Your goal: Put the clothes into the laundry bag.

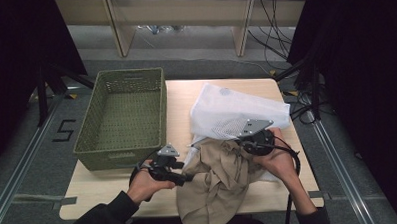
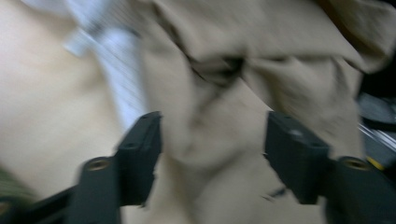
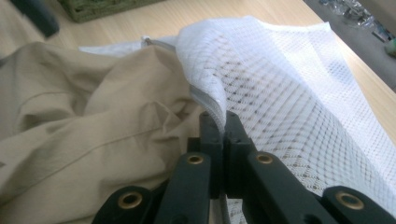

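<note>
Beige shirt [image 1: 214, 184] lies at three o'clock from my left gripper [image 1: 188, 178], jaws spread around loose cloth. My right gripper [image 3: 219, 122] pinches the mesh bag [image 3: 289, 88] edge at its zipper.

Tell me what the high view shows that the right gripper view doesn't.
High view alone: the whole green basket, both of the person's hands, and the left gripper beside the tan garment, with floor and shelving beyond the table. Right gripper view alone: the right gripper with jaws pinched shut on the zippered edge of the white mesh bag, and the mesh weave up close. Both share the tan garment, the bag and the wooden table.
</note>
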Demonstrator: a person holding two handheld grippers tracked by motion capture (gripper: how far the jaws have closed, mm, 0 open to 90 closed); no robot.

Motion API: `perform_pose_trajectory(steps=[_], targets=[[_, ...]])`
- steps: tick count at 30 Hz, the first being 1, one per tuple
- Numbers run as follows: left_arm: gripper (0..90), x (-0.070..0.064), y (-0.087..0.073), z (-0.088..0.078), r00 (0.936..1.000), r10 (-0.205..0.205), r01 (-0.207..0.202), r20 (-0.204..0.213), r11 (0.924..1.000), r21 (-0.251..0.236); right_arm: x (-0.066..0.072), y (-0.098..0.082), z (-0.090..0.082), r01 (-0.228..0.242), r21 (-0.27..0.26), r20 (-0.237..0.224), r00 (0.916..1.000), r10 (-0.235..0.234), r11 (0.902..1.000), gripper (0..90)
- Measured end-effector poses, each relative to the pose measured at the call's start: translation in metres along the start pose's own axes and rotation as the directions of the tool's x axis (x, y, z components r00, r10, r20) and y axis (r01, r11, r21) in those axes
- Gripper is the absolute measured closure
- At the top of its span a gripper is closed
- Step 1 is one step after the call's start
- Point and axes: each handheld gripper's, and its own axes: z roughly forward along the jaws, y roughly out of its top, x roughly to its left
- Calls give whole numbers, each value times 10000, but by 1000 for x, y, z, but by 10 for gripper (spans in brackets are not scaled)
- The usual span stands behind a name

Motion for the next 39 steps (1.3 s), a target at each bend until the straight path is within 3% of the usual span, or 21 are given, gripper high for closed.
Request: perform_pose_trajectory(steps=[4,7,8,10,12,13,14,15,19,21,22,24,25,27,29,30,31,33,35,37,39], targets=[[216,-14,-6,16,9984,555,-561,138,9970,532,2,3,-4,133,-97,2,9999,-133,9999,900],[181,-23,-5,26,9985,493,-506,247,9973,534,5,4,-5,61,-75,-45,10000,-62,10000,900],[180,-27,-5,29,9963,794,-812,318,9950,587,5,5,-4,186,-115,-83,9998,-187,9998,900],[180,-30,-4,33,9951,925,-945,342,9935,633,6,5,-3,219,-86,-134,9997,-221,9997,900],[187,-40,1,47,9909,1315,-1332,277,9884,729,8,6,-1,253,-73,-224,9994,-254,9997,900],[209,-40,1,47,9909,1315,-1332,277,9884,729,10,6,-1,86,-27,-200,9998,-86,10000,900],[240,-45,6,57,9873,1566,-1581,257,9849,709,10,7,-1,150,-39,-214,9997,-151,9999,900],[303,-48,9,62,9874,1564,-1574,232,9861,531,12,7,0,140,-52,-229,9996,-141,9999,900],[704,-54,20,77,9842,1765,-1765,105,9843,43,15,10,-3,239,-128,-394,9989,-244,9996,900],[819,-57,27,80,9880,1542,-1541,22,9876,-284,15,10,-5,204,-213,-430,9988,-213,9996,900],[840,-57,32,79,9856,1690,-1690,-46,9845,-465,15,10,-7,225,-233,-477,9986,-236,9995,900],[849,-58,45,74,9915,1246,-1282,-372,9845,-1194,14,10,-13,184,-395,-523,9984,-205,9990,900],[851,-56,51,71,9926,1107,-1164,-504,9847,-1293,14,10,-16,232,-523,-576,9980,-263,9984,900],[852,-48,65,65,9927,765,-951,-930,9717,-2161,14,12,-22,187,-717,-684,9974,-237,9972,900],[852,-40,77,62,9924,225,-543,-1212,9625,-2657,15,15,-30,191,-933,-656,9975,-253,9955,900],[851,-35,80,62,9902,134,-524,-1388,9582,-2812,15,16,-34,202,-1076,-617,9977,-270,9940,900],[849,-35,80,62,9902,134,-524,-1388,9582,-2812,15,17,-37,214,-1178,-615,9977,-288,9928,900],[833,-23,80,72,9836,-11,-493,-1806,9605,-2739,16,17,-40,211,-1156,-591,9979,-281,9931,900],[810,-12,74,80,9852,-467,22,-1649,9656,-2601,18,12,-37,70,-931,-628,9979,-128,9956,900],[765,-9,70,81,9886,-546,177,-1403,9676,-2518,19,7,-31,63,-753,-743,9972,-119,9971,900],[647,-10,68,75,9932,-506,245,-1051,9713,-2365,19,1,-25,-17,-590,-804,9968,-31,9983,900]])
